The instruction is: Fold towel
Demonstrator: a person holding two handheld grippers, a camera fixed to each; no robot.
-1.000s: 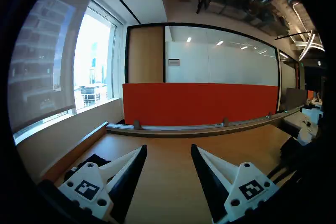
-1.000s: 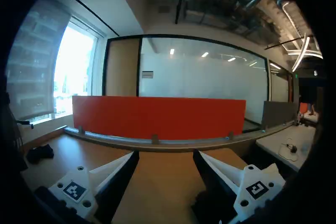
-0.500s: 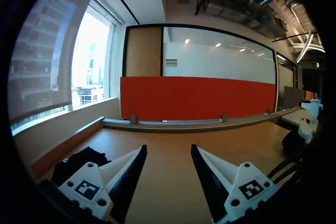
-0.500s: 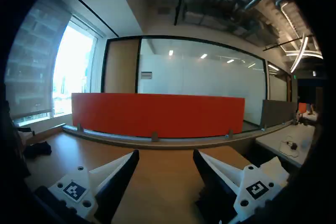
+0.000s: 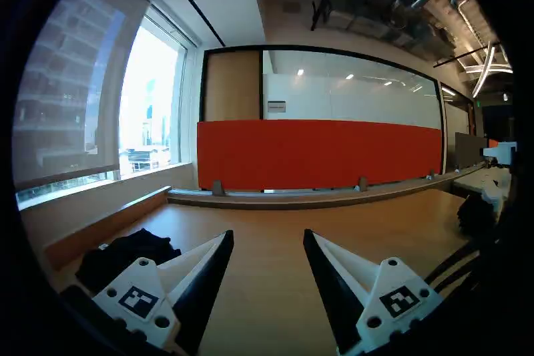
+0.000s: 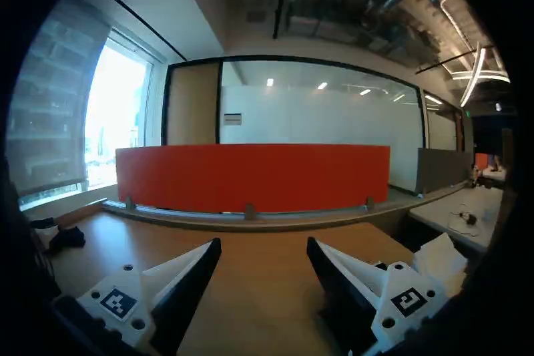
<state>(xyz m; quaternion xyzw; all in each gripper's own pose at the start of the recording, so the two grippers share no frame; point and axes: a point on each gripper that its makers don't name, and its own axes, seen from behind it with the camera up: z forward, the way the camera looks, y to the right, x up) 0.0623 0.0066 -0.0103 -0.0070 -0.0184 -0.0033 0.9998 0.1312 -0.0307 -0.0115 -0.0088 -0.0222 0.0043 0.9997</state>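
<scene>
One, left gripper view: holding the left gripper (image 5: 268,233) open and empty over the desk (image 5: 374,216), seeing a dark crumpled cloth (image 5: 127,256), probably the towel, low on the left; better aiming at one corner. Two, right gripper view: holding the right gripper (image 6: 263,242) open, empty. Reading nothing: wall sign (image 6: 233,119) too small.

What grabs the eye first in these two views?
The red partition along the far edge of the wooden desk, with a bright window to its left. Low in each view, the left gripper and right gripper hold their jaws apart over the desk; a dark cloth lies beside the left one.
</scene>
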